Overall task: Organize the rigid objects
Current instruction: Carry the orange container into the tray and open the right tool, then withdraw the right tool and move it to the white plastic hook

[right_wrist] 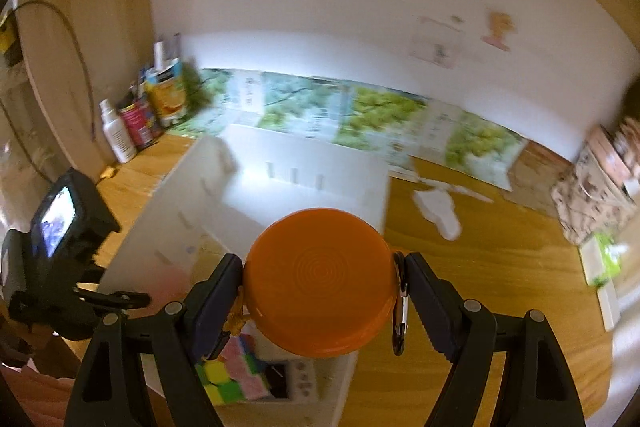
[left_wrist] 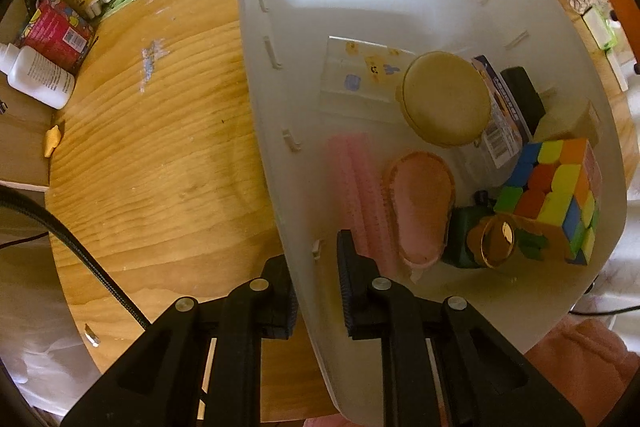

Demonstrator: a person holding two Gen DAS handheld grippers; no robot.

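The wooden table [left_wrist: 160,167] carries a white bin [left_wrist: 360,7], its inner walls lined with small slotted ribs. My left gripper [left_wrist: 316,283] is clamped on the bin's near wall, one finger outside, one inside. In the bin lie a multicoloured puzzle cube [left_wrist: 560,195], a round tan case [left_wrist: 446,99], a pink oval brush [left_wrist: 420,203] and a green bottle with a gold cap [left_wrist: 494,237], lying close together. My right gripper [right_wrist: 324,291] pinches an orange disc [right_wrist: 320,283] above the bin's near end, a silver carabiner [right_wrist: 401,311] at its side. The right view is blurred; the disc hides much of the bin's floor.
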